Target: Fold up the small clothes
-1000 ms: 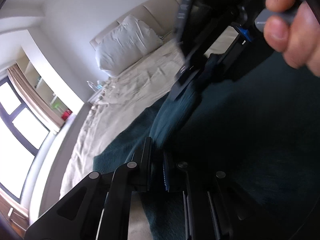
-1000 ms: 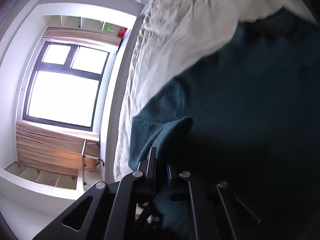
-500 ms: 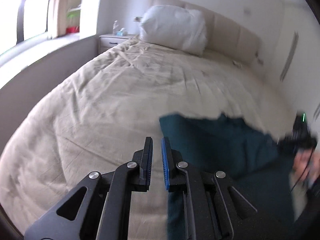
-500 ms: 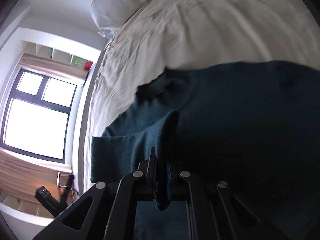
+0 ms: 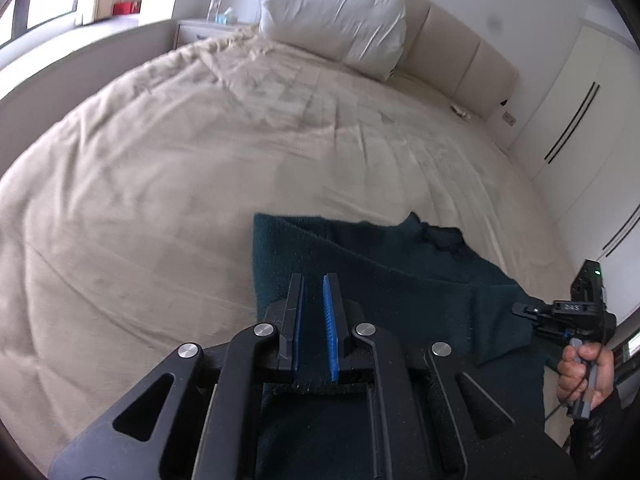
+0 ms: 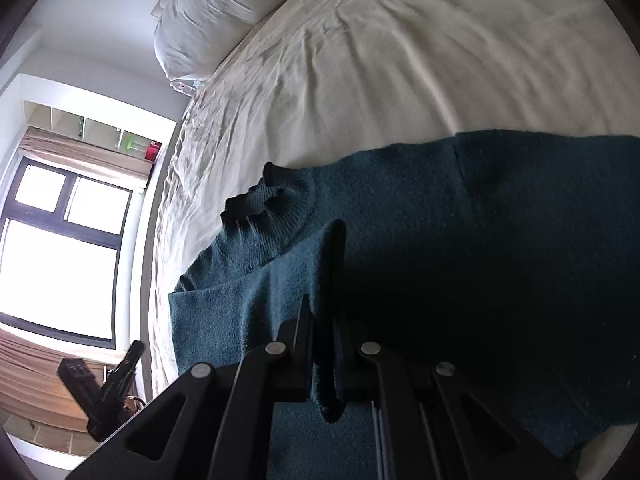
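Observation:
A dark teal knitted sweater (image 5: 400, 280) lies spread on the beige bed sheet (image 5: 160, 184). My left gripper (image 5: 313, 284) sits over its near left part, jaws a narrow gap apart with nothing pinched between the tips. My right gripper (image 6: 322, 312) is shut on a raised fold of the sweater (image 6: 440, 220); the cloth stands up between its fingers. The ruffled collar (image 6: 260, 200) lies to the left in the right wrist view. The right gripper also shows at the right edge of the left wrist view (image 5: 532, 312), held by a hand.
A white pillow (image 5: 336, 12) leans on the padded headboard (image 5: 460, 52). A nightstand (image 5: 200, 32) with bottles stands at the far left. White wardrobe doors (image 5: 580, 120) are on the right. A window (image 6: 56, 256) lies beyond the bed's left side.
My left gripper let go of the sweater, swung level over the bed and opened slightly. The sweater has dropped flatter onto the sheet. My right gripper keeps its hold on the fold.

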Action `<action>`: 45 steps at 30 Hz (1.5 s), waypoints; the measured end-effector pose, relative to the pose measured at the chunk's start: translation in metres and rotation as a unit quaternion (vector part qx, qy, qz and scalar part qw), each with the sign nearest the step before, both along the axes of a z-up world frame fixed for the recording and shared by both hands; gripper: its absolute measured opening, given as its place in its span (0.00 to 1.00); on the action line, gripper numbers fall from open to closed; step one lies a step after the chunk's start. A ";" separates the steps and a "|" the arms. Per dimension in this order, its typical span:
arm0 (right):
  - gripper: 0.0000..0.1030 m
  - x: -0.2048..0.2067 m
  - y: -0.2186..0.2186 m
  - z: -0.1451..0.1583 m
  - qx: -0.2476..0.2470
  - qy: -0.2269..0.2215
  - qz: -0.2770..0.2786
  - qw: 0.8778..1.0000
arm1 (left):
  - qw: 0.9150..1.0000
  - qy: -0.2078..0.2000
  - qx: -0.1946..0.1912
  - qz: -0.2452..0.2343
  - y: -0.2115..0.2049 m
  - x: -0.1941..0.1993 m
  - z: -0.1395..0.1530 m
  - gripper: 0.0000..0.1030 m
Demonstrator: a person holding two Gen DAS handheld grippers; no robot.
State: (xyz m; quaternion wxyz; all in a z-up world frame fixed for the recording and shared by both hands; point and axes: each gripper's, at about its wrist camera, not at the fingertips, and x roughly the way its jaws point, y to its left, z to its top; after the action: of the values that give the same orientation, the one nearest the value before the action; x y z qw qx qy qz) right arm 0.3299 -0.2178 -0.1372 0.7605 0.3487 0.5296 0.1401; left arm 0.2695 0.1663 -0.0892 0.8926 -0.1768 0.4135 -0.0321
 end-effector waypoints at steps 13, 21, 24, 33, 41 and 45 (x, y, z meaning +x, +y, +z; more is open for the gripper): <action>0.08 -0.006 -0.019 -0.025 0.020 0.023 -0.027 0.999 | 0.996 0.073 0.040 -0.026 -0.019 0.054 -0.074 0.09; 0.08 -0.008 -0.019 -0.028 0.005 0.013 -0.022 1.000 | 0.996 0.069 0.046 -0.028 -0.017 0.050 -0.077 0.09; 0.08 -0.010 -0.019 -0.028 0.005 0.012 -0.024 1.000 | 0.996 0.068 0.040 -0.030 -0.015 0.046 -0.074 0.09; 0.07 -0.011 -0.026 -0.030 0.017 0.013 -0.036 0.999 | 0.999 0.039 0.000 -0.009 0.013 0.039 -0.045 0.09; 0.14 -0.022 -0.030 -0.010 -0.041 -0.002 -0.042 0.998 | 0.997 0.009 0.078 -0.020 0.013 0.044 -0.008 0.09; 0.17 -0.033 -0.023 0.011 -0.061 -0.022 -0.051 0.997 | 0.996 0.021 0.083 -0.038 -0.007 0.055 -0.021 0.09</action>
State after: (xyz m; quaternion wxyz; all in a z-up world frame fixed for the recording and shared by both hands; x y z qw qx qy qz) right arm 0.2970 -0.2412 -0.1260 0.7981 0.3251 0.5016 0.0757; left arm 0.3241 0.1589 -0.1105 0.8933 -0.0864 0.4402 -0.0280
